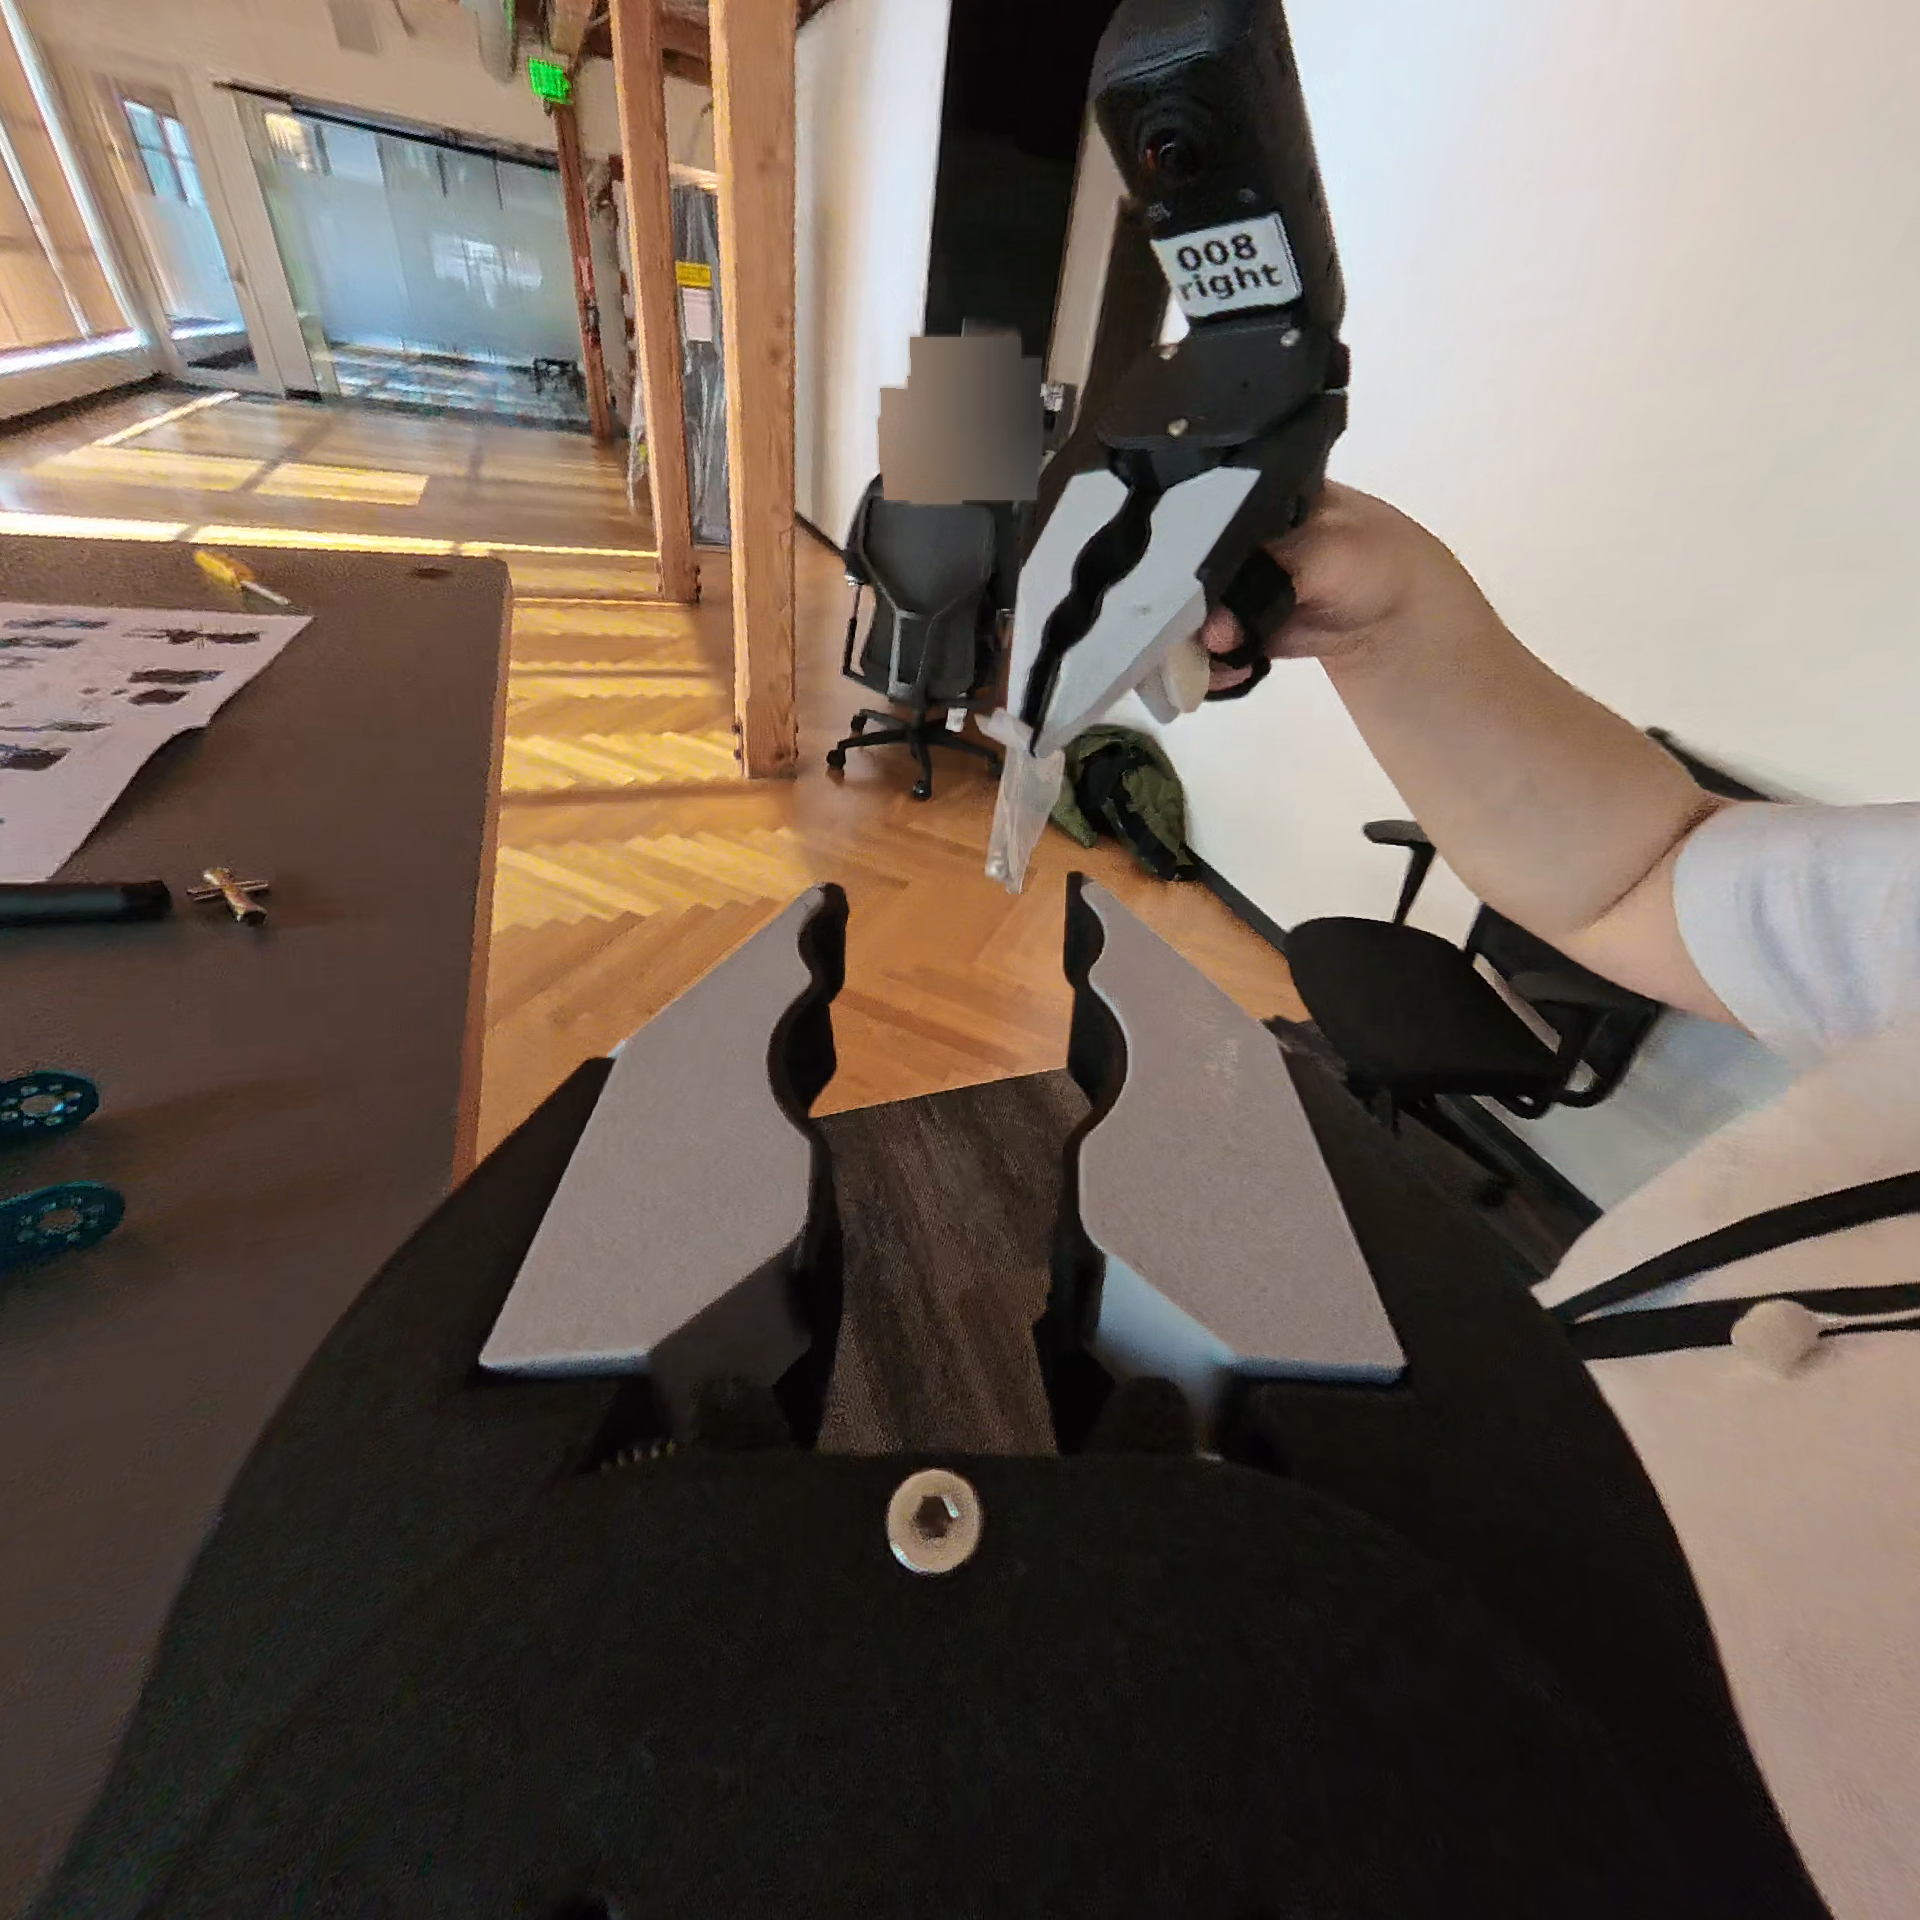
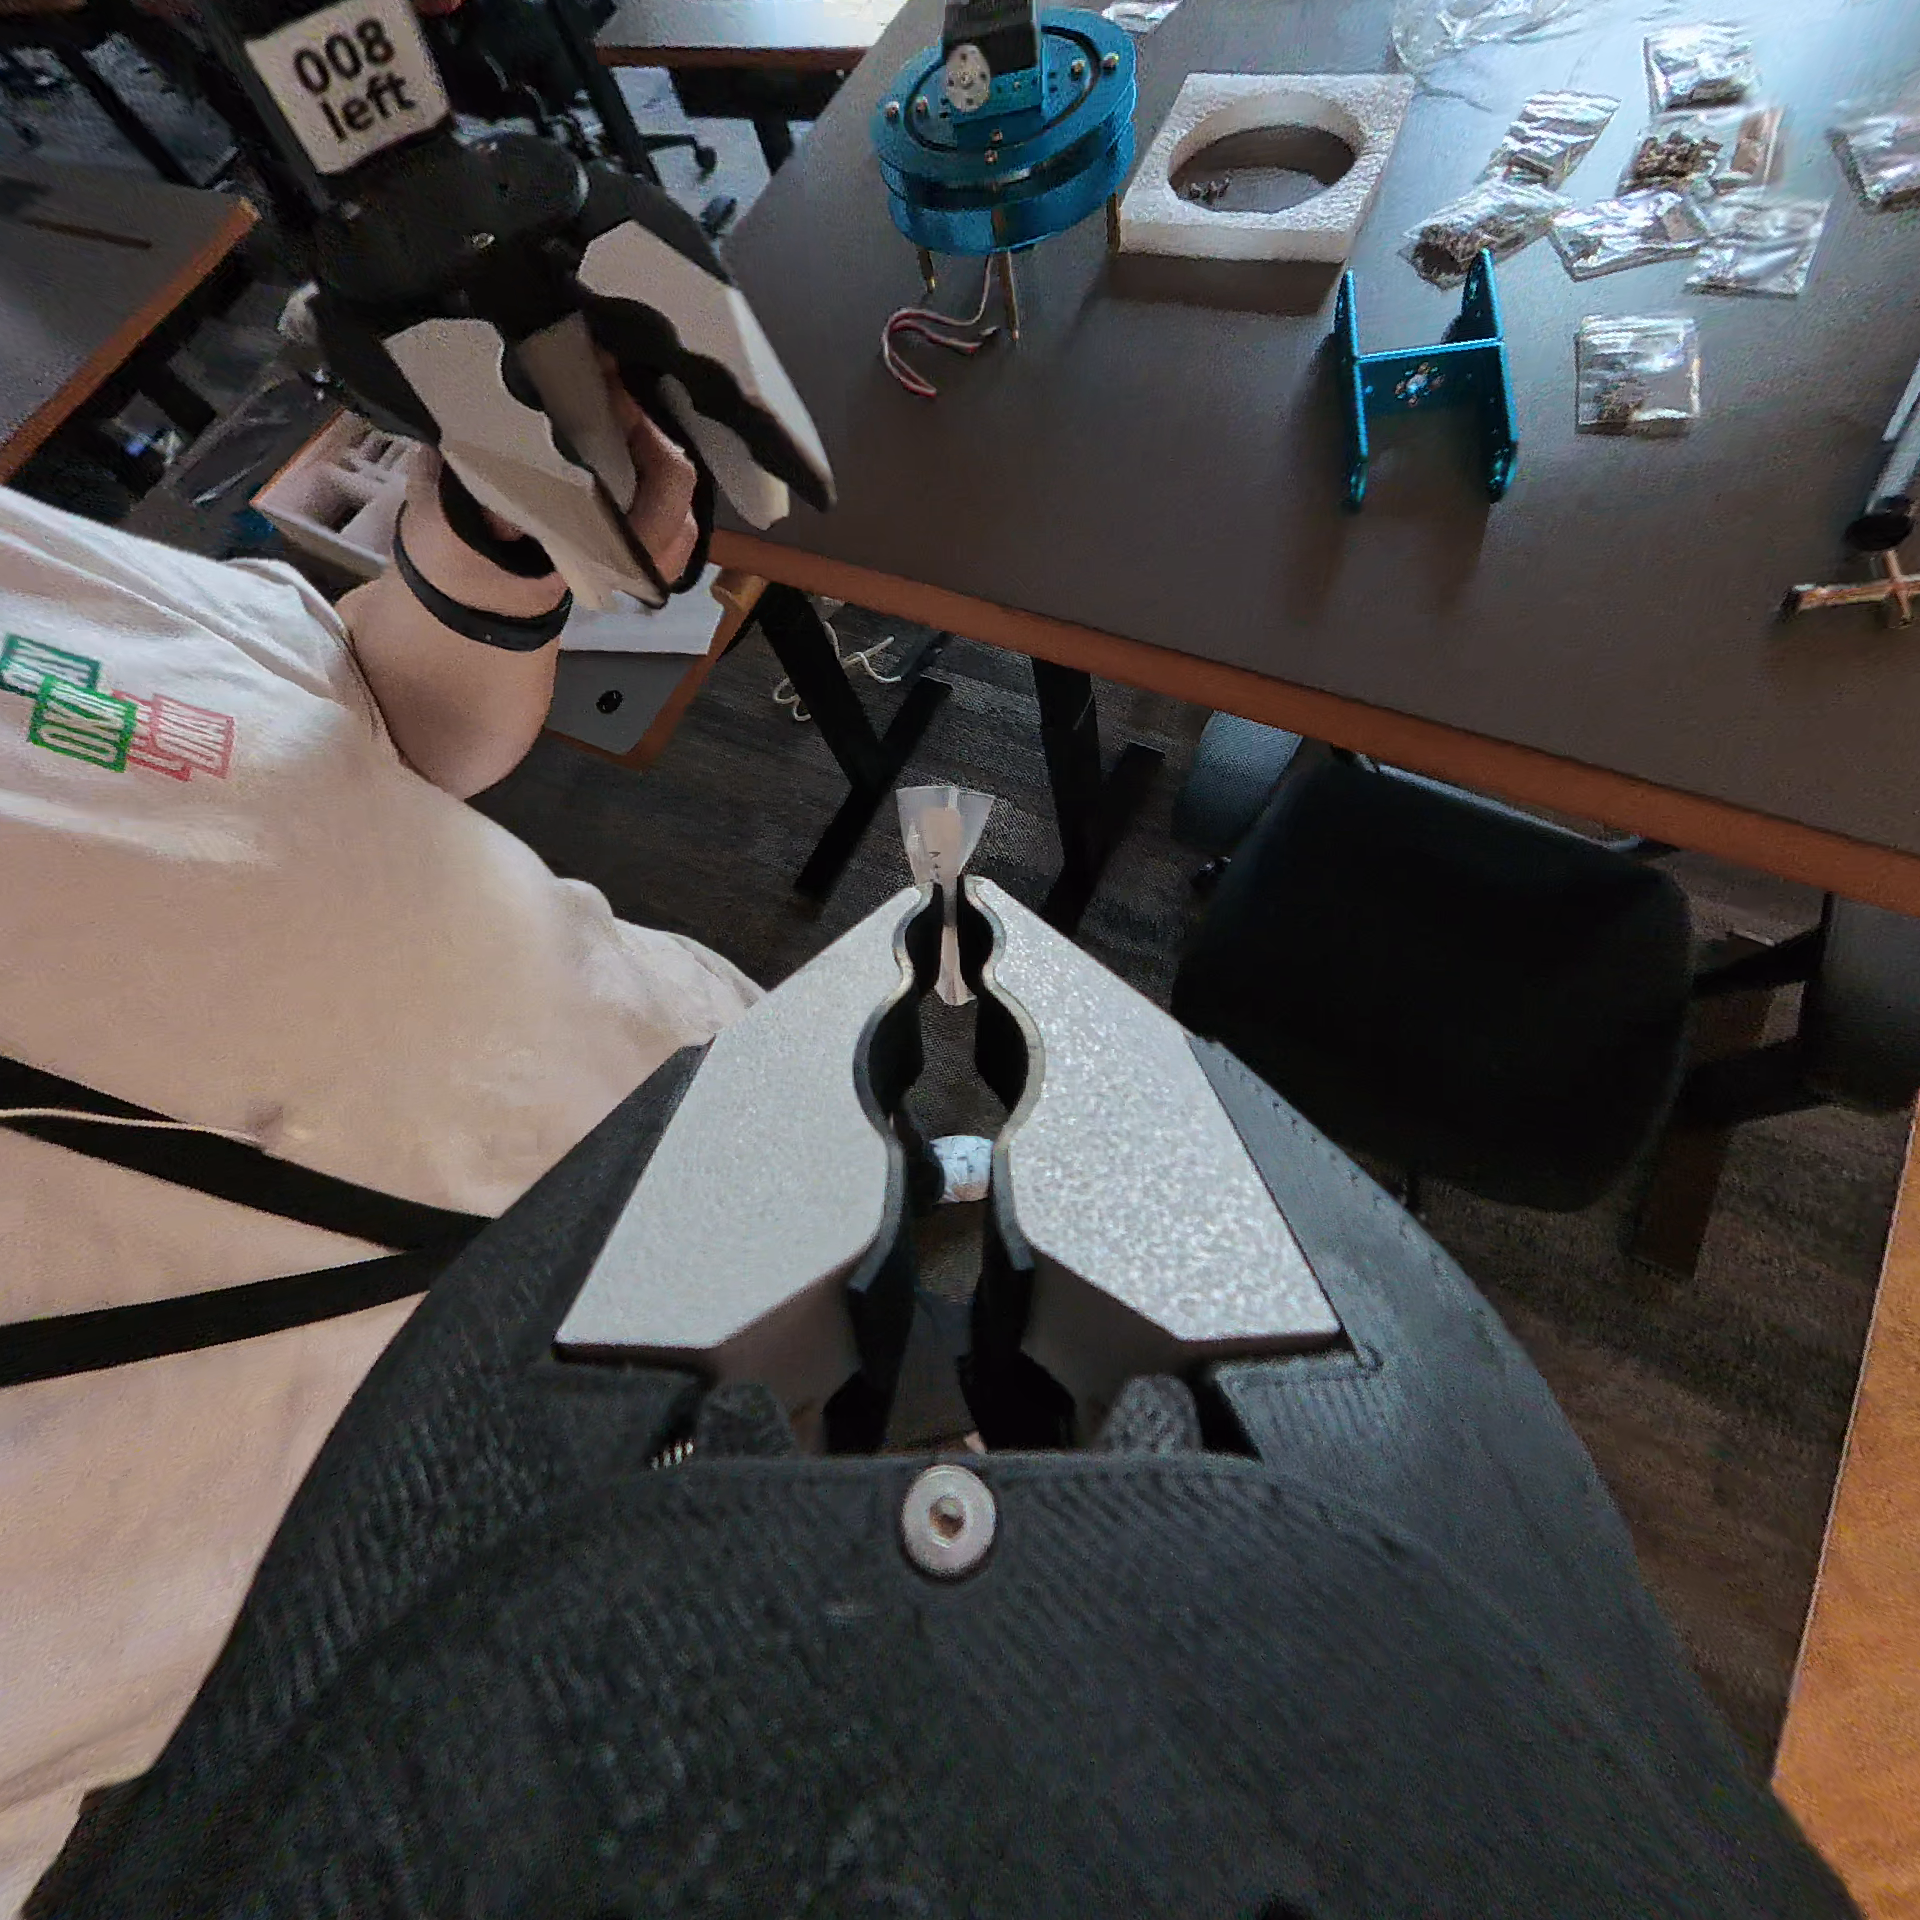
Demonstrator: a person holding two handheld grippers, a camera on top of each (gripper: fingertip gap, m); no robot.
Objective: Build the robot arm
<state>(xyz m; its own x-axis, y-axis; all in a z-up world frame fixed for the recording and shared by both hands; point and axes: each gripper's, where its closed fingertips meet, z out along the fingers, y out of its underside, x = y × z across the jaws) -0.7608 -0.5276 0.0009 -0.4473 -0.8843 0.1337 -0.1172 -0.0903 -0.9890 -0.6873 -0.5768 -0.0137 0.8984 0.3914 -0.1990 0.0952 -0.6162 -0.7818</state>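
Observation:
My right gripper is shut on a small clear plastic bag, pinched at the fingertips and held in the air beside the table. In the left wrist view the right gripper hangs at the upper right with the bag dangling below its tips. My left gripper is open and empty, its tips just below the bag, not touching it. In the right wrist view the left gripper is at the upper left, open, in the person's hand.
A dark table holds a blue round assembly, a white foam block with a hole, a blue U-bracket, several small parts bags and a cross wrench. A black chair stands under the table edge. The grippers' ends are close to 10 centimeters from one another.

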